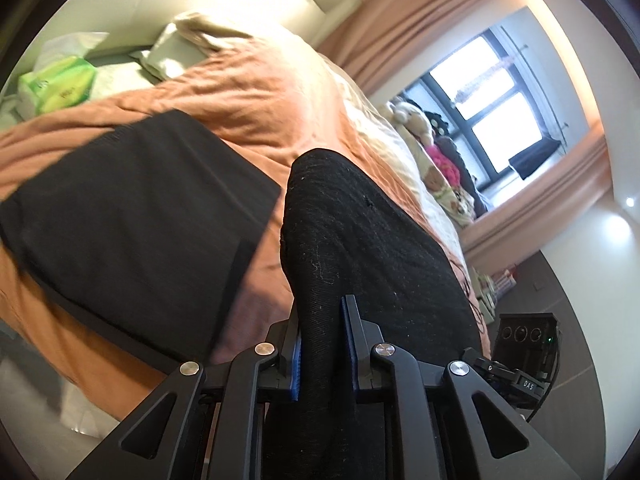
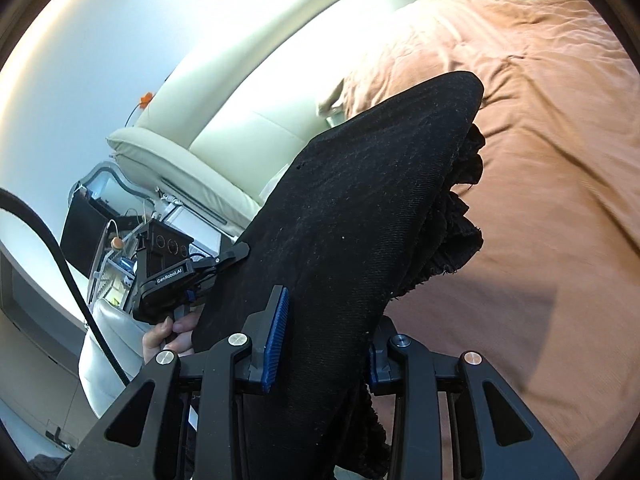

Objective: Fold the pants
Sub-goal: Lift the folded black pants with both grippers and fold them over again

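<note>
The black pants [image 1: 360, 240] rise in a bunched fold from my left gripper [image 1: 322, 344], which is shut on them with its blue pads [image 1: 295, 364] pressed into the cloth. More black cloth [image 1: 120, 208] lies flat on the orange bedcover [image 1: 248, 92] to the left. In the right wrist view the pants [image 2: 352, 200] stretch up and away, frayed hem to the right, with my right gripper [image 2: 326, 346] shut on them. The left gripper [image 2: 168, 264] shows there too, held by a hand [image 2: 168, 336]. The right gripper's body [image 1: 524, 340] peeks in at the left view's lower right.
Pillows [image 1: 192, 40] and a green tissue pack [image 1: 60, 92] sit at the bed's head, beside a cream headboard [image 2: 240, 100]. Stuffed toys [image 1: 420, 120] line the window side. A cluttered bedside stand [image 2: 108, 220] and a black cable [image 2: 60, 256] are at the left.
</note>
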Demonstrator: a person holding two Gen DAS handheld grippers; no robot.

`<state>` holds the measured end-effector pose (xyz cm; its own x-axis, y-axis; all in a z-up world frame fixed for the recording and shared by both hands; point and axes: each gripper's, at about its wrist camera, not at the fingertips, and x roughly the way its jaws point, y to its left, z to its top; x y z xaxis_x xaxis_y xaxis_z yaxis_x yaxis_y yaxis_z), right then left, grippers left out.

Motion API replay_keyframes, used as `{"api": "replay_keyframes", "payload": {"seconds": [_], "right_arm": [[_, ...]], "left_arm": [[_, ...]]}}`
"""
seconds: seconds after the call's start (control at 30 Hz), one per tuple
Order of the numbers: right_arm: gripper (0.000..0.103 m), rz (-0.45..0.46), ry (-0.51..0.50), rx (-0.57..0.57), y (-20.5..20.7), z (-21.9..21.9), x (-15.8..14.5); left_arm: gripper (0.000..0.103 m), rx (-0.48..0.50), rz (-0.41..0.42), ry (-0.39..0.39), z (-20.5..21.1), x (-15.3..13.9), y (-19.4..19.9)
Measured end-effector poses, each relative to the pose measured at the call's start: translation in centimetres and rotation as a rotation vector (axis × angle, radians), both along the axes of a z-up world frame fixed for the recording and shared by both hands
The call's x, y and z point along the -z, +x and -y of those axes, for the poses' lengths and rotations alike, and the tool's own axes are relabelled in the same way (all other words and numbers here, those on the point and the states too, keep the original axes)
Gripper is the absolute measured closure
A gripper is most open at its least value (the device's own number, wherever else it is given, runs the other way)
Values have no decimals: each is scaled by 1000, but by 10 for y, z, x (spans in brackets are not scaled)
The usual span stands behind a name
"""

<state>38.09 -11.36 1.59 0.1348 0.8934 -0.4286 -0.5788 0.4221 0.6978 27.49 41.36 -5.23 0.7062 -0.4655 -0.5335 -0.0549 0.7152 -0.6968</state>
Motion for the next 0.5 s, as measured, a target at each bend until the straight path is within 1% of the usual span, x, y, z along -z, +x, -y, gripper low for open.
{"api": "replay_keyframes", "payload": {"seconds": [0.27, 0.43, 0.5], "right_arm": [[72, -15, 16, -36, 28, -72, 6], [72, -8, 27, -59, 46, -113, 9], [72, -2, 34, -62, 51, -123, 10]], "left_arm": [[86, -38, -8, 64, -57, -4, 15], [86, -49, 20, 138, -90, -17, 31], [86, -52, 29, 156, -103, -20, 37]]}}
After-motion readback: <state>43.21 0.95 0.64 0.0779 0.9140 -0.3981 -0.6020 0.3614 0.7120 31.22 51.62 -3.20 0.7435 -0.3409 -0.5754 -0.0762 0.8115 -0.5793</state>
